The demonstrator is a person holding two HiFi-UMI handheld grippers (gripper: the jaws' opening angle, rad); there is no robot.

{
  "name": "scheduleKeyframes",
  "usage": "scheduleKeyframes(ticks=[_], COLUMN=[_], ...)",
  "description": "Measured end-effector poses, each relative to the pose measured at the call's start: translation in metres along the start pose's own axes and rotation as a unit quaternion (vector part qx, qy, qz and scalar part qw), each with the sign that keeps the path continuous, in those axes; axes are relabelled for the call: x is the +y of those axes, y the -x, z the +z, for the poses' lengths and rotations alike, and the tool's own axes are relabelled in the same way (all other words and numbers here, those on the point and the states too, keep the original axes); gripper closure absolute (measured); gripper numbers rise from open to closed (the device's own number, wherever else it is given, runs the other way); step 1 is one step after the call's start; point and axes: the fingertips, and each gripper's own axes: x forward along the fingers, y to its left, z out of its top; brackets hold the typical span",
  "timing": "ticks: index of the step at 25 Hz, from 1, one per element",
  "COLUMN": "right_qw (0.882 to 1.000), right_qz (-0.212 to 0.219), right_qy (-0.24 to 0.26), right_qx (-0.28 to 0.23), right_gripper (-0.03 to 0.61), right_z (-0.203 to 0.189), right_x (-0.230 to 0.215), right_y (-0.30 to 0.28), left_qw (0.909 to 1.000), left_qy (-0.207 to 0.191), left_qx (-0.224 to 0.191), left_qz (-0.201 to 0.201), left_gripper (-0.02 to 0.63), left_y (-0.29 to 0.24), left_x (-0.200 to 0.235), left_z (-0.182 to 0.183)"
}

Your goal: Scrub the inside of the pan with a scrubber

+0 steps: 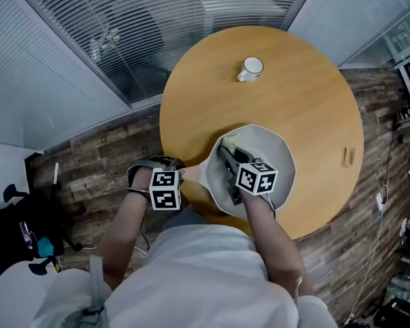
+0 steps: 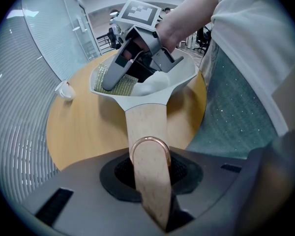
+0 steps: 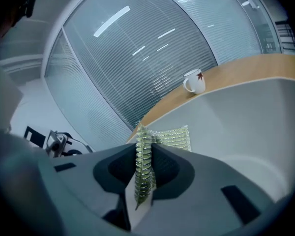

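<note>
**Pan (image 1: 279, 157) and scrubber (image 3: 174, 137) on the round tabletop (image 1: 294, 80)**

The pan's wooden handle (image 2: 145, 127) is gripped by the left claw (image 2: 150, 178) at the tabletop's near edge; the yellow-green scrubber is clamped in the right claw (image 3: 143, 181) and laid against the pan's inner wall

The round bench (image 1: 307, 94) is left bare across the upper and right parts of the head view, broken only by a white mug (image 1: 251, 67) near the top and a small pale block (image 1: 349, 157) at the right edge. The lower middle is taken up by the pan (image 1: 281, 157), its bowl largely filled by the right hand-held gripper (image 1: 227, 154) clamped on the scrubber (image 1: 229, 142) and its handle (image 2: 143, 127) covered by the left hand-held gripper (image 1: 181, 178) closed on it.
</note>
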Motion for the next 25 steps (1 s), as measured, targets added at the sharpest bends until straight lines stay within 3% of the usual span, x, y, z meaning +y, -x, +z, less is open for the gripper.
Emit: scheduleKeyframes(ticks=[3, 6, 14, 19, 25], right_qw=[0.999, 1.000, 0.991, 0.983, 0.974], right_qz=[0.026, 0.015, -0.083, -0.152, -0.194], right_qy=[-0.027, -0.008, 0.104, 0.105, 0.116], right_qx=[0.002, 0.001, 0.018, 0.017, 0.011], right_gripper=[0.495, 0.495, 0.495, 0.495, 0.495], right_z=[-0.005, -0.004, -0.002, 0.009, 0.015], right_x=[0.008, 0.006, -0.019, -0.055, -0.074], right_y=[-0.002, -0.004, -0.005, 0.005, 0.011], left_qw=[1.0000, 1.0000, 1.0000, 0.9999, 0.9999], left_qy=[0.002, 0.002, -0.003, -0.007, -0.013], left_qx=[0.001, 0.000, 0.000, 0.003, 0.004], left_qz=[-0.001, -0.002, -0.007, -0.008, -0.010], left_gripper=[0.518, 0.518, 0.517, 0.517, 0.514], left_y=[-0.001, -0.001, 0.000, 0.000, -0.001], left_x=[0.000, 0.000, -0.001, -0.002, -0.002], left_z=[0.000, 0.000, 0.000, 0.001, 0.000])
